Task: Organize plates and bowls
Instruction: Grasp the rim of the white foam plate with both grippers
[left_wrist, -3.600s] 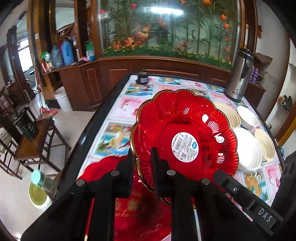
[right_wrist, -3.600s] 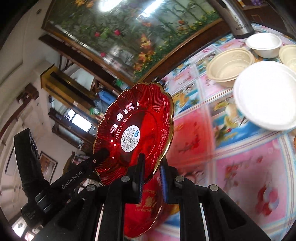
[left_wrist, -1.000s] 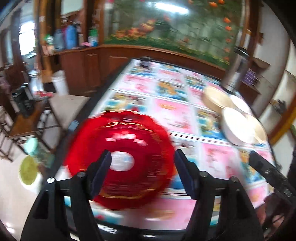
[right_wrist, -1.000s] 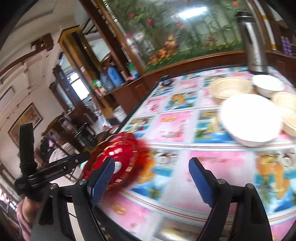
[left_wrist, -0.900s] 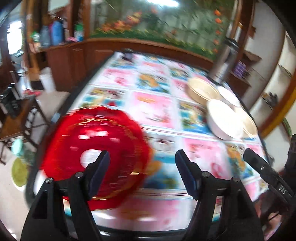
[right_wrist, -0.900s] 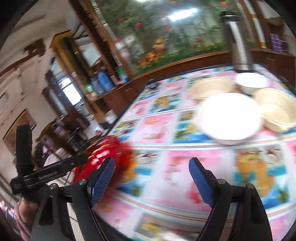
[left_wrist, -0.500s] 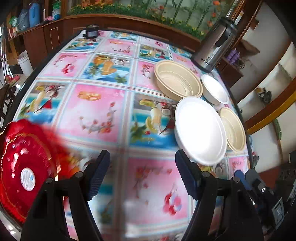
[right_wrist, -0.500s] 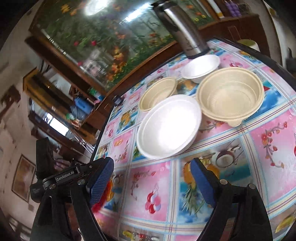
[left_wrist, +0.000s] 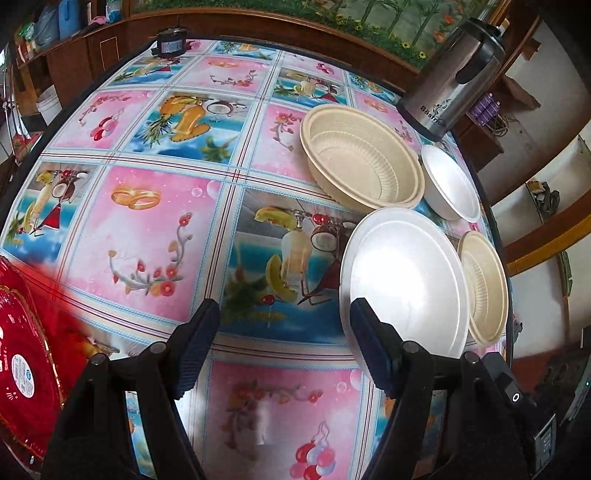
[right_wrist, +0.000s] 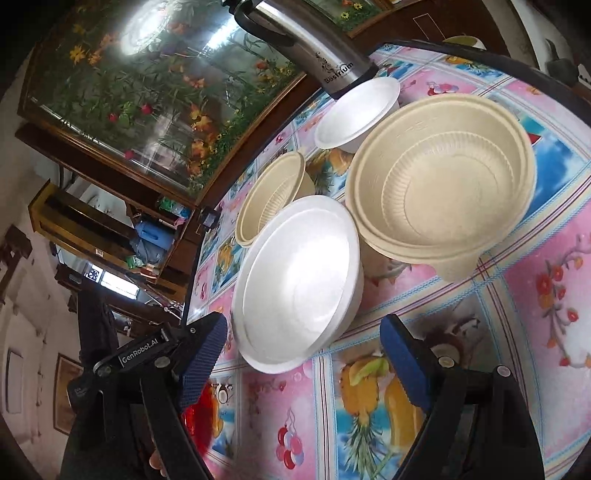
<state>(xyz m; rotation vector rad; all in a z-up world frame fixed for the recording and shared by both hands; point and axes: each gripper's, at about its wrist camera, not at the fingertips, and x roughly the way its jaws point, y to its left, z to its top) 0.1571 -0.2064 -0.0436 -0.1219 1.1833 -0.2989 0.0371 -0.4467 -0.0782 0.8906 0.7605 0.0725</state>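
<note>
Now, going left to right across the table (left_wrist: 155, 229) with its pink and blue fruit-print cloth: the scalloped red glass plates (left_wrist: 22, 354) lie stacked at the near left edge, well apart from the pale dishes grouped toward the right edge. There, a wide ribbed beige bowl (left_wrist: 360, 170) sits farthest back, a large white foam plate (left_wrist: 404, 284) nearer, with a small white foam bowl (left_wrist: 450, 188) and a smaller ribbed beige bowl (left_wrist: 484, 288) just beside them; a tall steel thermos jug (left_wrist: 448, 74) stands at the far right corner. Both the left hand-held gripper (left_wrist: 284, 349) and the right hand-held gripper (right_wrist: 303, 362) are spread wide and hold nothing. The right one hovers close before the white plate's near rim, so that plate looks like the next pick. A good grasp would likely slide one finger under the rim and one over it, close gently so the foam does not crush, and lift level, clear of the beige bowl (right_wrist: 443, 177) touching it.
</note>
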